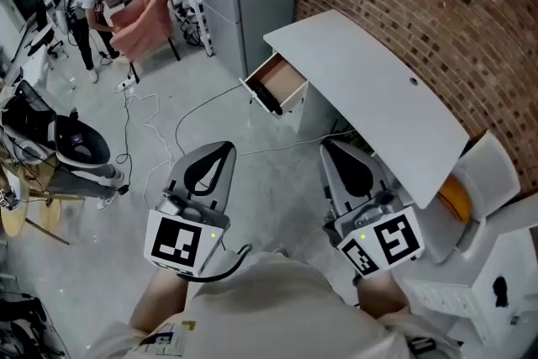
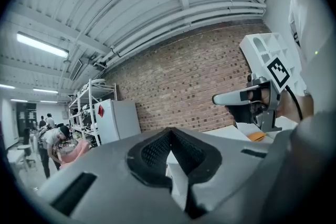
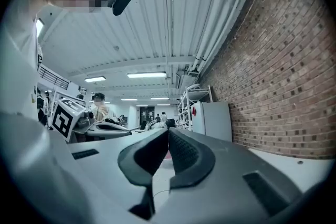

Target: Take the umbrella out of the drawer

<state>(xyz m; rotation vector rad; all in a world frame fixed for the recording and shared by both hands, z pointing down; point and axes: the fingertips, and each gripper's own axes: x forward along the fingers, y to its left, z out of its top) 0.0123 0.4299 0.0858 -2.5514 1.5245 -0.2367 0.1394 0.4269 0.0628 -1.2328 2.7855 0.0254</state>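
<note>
Head view alone shows the black folded umbrella (image 1: 269, 99) in the open white drawer (image 1: 286, 78); gripper views show left tool (image 2: 169, 131) and right tool (image 3: 168, 131) clenched on nothing.

Honestly, there are no actual words, brand names or numbers I can read anywhere here. The closest thing is the black-and-white square codes: the left marker (image 1: 178, 241) sits on the cube of the left gripper (image 1: 225, 149) and the right marker (image 1: 385, 241) on the cube of the right gripper (image 1: 329, 145), both pure block patterns with no letters. There's also a small red diamond sticker (image 2: 101, 110) on the white cabinet (image 2: 119, 122) by the brick wall (image 2: 199, 86), but any print on it is too tiny to make out.
</note>
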